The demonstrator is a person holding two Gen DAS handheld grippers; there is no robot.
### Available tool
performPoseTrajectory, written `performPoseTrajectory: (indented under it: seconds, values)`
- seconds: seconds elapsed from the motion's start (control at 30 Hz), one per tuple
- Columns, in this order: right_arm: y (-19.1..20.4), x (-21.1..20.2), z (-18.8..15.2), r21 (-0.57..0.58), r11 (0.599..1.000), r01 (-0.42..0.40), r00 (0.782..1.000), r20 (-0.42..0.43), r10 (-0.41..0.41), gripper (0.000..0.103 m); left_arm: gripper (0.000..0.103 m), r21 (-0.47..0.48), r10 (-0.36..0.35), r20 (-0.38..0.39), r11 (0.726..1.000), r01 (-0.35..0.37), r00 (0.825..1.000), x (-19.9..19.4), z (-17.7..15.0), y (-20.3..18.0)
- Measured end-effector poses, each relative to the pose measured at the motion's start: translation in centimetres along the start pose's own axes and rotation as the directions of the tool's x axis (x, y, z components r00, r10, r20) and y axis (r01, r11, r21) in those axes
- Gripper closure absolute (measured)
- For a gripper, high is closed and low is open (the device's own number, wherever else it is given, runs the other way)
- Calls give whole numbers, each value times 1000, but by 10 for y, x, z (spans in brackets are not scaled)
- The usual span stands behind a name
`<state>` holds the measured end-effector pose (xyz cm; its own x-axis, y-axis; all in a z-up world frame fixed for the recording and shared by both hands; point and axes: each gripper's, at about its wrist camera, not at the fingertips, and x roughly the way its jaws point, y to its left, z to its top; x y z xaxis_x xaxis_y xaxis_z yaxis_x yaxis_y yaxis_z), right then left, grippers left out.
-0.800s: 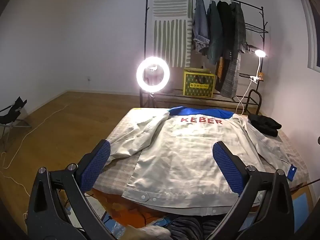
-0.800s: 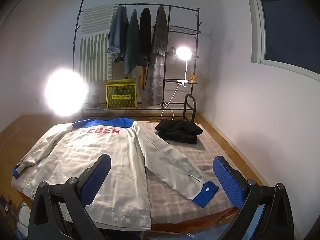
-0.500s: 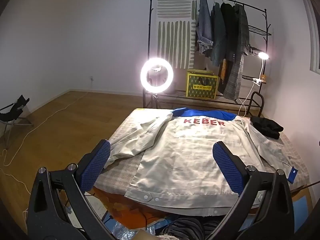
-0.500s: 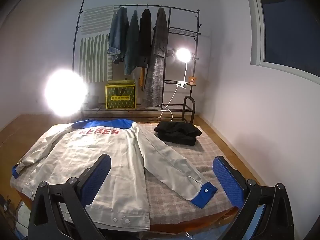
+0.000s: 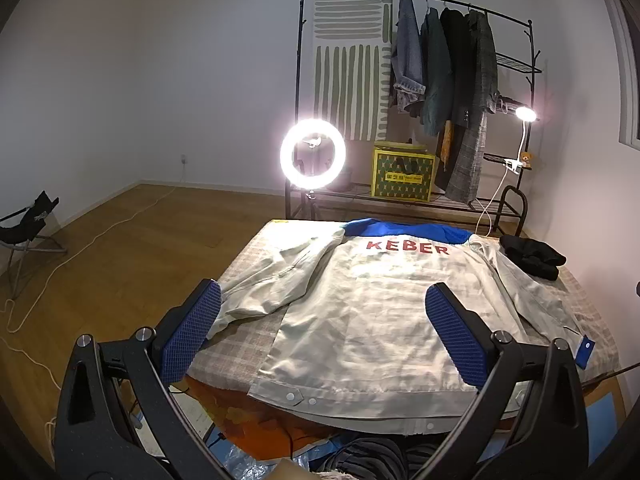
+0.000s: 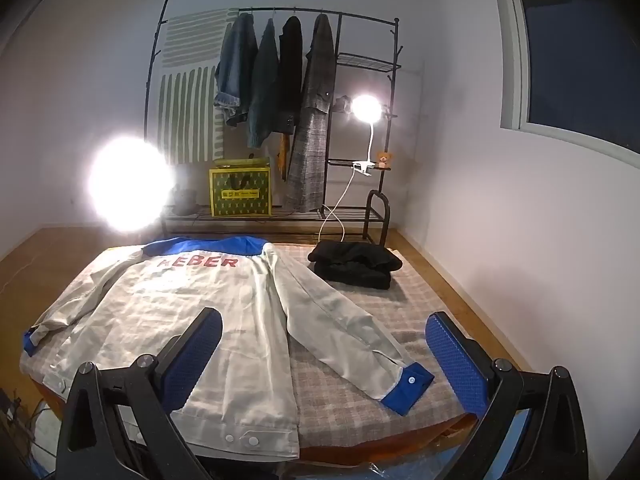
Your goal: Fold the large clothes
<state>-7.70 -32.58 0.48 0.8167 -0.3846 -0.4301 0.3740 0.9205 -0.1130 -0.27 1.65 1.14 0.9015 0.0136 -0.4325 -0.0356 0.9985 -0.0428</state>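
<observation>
- Standing at the far left on the wooden floor, a black folding chair (image 5: 28, 220) sits well apart from the bed, with a pale cord (image 5: 80, 248) trailing across the boards near it.
- Left gripper (image 5: 320, 336), with blue dimpled pads (image 5: 192, 336), hangs above the near edge of the bed; its jaws are spread wide and hold nothing.
- A glowing white ring light (image 5: 313, 154) stands beyond the far end of the bed, in front of a black metal clothes rack (image 5: 516, 24) hung with dark jackets; a yellow patterned box (image 5: 402, 176) rests on the rack's low shelf.
- The pale grey work jacket with a blue yoke and red "KEBER" lettering (image 5: 384, 304) lies flat, back upward, on the bed's checked cover (image 6: 404, 300), its hem at the near edge.
- Its left sleeve is bent and rumpled toward the bed's left side; its right sleeve runs straight out, ending in a blue snap-button cuff (image 6: 408, 388) near the front right corner.
- A folded black garment (image 6: 354, 264) lies on the cover beside the jacket's right shoulder.
- Right gripper (image 6: 324, 352) hovers over the hem and cuff, jaws wide apart and empty.
- A lit white clip lamp (image 6: 366, 109) is fixed to the rack's right side.
</observation>
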Motion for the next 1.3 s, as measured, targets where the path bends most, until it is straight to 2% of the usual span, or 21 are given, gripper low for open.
performPoseTrajectory:
  seconds: [0.43,1.3]
  values:
    - [-1,-1,0,5,1000,4,1000,3,-4,0,0,10,5,23,1000,-5,1000,-3,9,-1]
    - [-2,0,0,4,1000,2,1000,2,-2,0,0,10,6,34,1000,-7,999,-1,5,-2]
